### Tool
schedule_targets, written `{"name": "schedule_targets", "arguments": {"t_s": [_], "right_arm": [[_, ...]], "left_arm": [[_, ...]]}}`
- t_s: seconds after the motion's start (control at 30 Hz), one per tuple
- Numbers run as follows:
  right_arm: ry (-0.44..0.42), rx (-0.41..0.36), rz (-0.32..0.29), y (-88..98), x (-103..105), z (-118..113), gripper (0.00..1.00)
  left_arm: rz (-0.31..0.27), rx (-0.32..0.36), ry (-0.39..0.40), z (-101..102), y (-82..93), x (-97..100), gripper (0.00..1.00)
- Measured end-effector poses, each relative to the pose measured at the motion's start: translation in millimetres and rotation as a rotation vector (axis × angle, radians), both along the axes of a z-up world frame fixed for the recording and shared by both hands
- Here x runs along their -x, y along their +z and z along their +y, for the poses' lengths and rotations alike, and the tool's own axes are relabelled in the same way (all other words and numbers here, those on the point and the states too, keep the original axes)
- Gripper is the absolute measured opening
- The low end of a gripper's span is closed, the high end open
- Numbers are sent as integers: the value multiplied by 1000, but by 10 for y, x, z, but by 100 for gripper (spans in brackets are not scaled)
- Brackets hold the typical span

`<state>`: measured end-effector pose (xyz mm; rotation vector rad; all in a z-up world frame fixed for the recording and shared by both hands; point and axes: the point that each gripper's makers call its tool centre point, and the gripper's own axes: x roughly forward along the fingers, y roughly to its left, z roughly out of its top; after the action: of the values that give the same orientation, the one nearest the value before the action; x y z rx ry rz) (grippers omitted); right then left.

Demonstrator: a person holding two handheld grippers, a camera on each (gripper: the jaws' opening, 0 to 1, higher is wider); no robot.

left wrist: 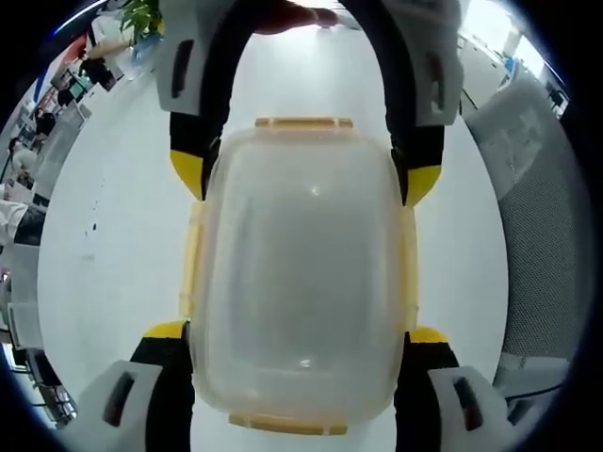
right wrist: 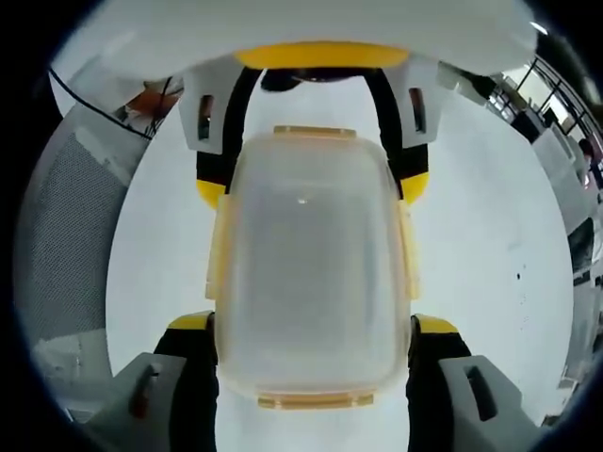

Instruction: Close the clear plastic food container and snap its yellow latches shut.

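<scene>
Left gripper view: clear plastic food container with yellow latches (left wrist: 301, 273) sits between both claws, the left gripper (left wrist: 300, 344) and right gripper (left wrist: 303, 184) each spread wide, jaws pressing its long sides from opposite ends. Uneven squeezing may bow the walls, popping the lid or skidding it across the white table (left wrist: 122, 235).

1. A white table (left wrist: 113, 235) is spreading across the middle of both views.
2. A grey mesh chair (left wrist: 542, 235) is standing at the right of the left gripper view.
3. A plant (left wrist: 141, 14) is showing at its upper left.
</scene>
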<state>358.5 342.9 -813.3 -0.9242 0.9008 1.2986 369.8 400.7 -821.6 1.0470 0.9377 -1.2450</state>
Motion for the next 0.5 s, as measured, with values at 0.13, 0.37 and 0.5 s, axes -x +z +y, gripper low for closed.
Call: {"name": "schedule_targets", "arguments": {"t_s": [0.13,0.37,0.5], "right_arm": [[2,-3,0,-2,-30,-7,81],[2,1,0,-9,-57,-7,81],[1,4,-2,-8,-49,-4,81]], "left_arm": [[0,10,1,-11,7,-27,87],[0,8,2,-13,-4,-57,87],[-3,4,2,-5,-6,-52,87]]}}
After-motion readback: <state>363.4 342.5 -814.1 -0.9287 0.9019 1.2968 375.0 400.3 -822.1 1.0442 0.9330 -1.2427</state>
